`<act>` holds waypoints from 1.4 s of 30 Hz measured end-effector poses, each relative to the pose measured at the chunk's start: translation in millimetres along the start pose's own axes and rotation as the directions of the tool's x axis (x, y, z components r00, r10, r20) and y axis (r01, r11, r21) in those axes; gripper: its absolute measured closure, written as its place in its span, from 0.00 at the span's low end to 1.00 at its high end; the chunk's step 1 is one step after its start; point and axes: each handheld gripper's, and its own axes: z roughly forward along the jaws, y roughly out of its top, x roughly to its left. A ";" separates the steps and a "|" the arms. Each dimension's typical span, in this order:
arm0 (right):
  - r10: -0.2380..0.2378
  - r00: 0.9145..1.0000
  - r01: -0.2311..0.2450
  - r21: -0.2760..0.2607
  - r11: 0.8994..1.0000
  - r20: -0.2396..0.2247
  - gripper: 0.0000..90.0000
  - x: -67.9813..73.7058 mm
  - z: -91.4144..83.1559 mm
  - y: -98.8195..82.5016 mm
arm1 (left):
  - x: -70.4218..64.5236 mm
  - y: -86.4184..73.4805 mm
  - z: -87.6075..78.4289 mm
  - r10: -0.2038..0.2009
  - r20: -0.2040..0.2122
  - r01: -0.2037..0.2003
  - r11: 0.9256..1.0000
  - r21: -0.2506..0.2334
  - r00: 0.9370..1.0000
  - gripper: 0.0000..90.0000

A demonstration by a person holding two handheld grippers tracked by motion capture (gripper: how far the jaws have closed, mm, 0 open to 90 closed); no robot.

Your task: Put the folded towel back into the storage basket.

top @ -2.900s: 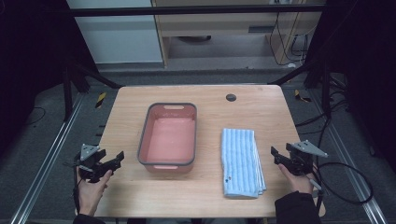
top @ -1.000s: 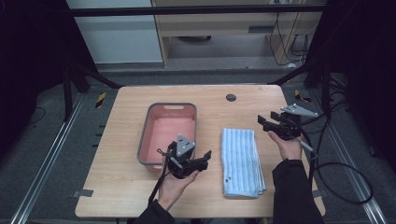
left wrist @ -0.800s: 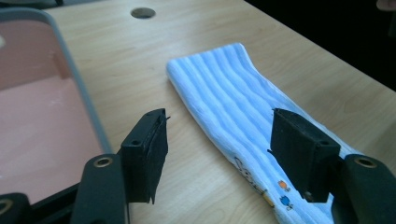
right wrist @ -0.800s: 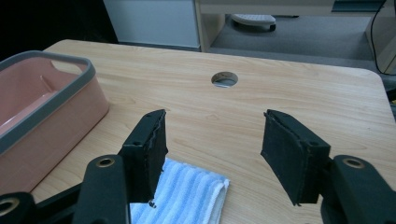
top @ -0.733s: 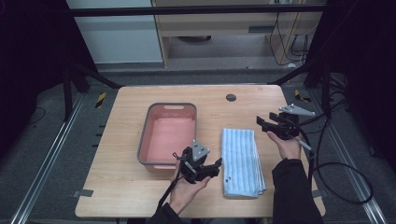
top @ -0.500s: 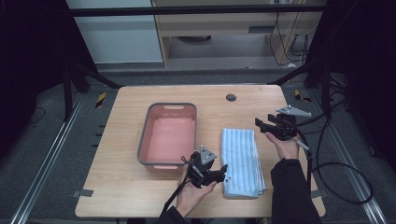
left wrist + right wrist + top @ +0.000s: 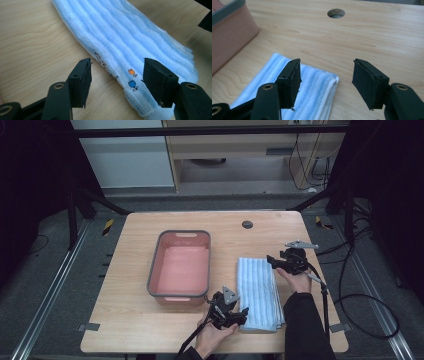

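Since the earlier frames we are seeing the left gripper coming in from the desk's left edge to the near-left corner of the folded blue towel, while the right gripper is drawing inward from the right edge to the towel's far-right corner.

In the left gripper view, its fingers are standing wide apart, straddling the towel's near end, where small orange and blue tulip prints are showing on the hem. One finger is hanging over bare wood, the other over the cloth; whether they are touching it we cannot tell.

In the right gripper view, its fingers are likewise spread apart, one hovering above the striped towel, the other over bare desk beside the corner.

Farther out, the towel is lying flat on the desk, right of centre, just beside the pink bin with its grey rim. A round hole is sitting near the far edge.
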 end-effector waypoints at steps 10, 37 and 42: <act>0.015 0.999 -0.014 0.046 0.999 -0.029 0.44 2.4 21.3 -11.7 | -7.8 -7.7 13.0 0.007 0.010 -0.007 1.000 0.023 1.000 0.47; 0.038 0.998 -0.029 0.147 0.989 -0.056 0.88 5.2 46.1 -30.7 | -16.0 -10.7 22.3 -0.060 0.012 0.060 0.997 0.039 0.998 0.79; 0.039 0.998 -0.031 0.146 0.989 -0.055 0.91 6.0 45.1 -30.2 | -16.4 -10.2 22.0 -0.069 0.006 0.069 0.997 0.036 0.998 0.88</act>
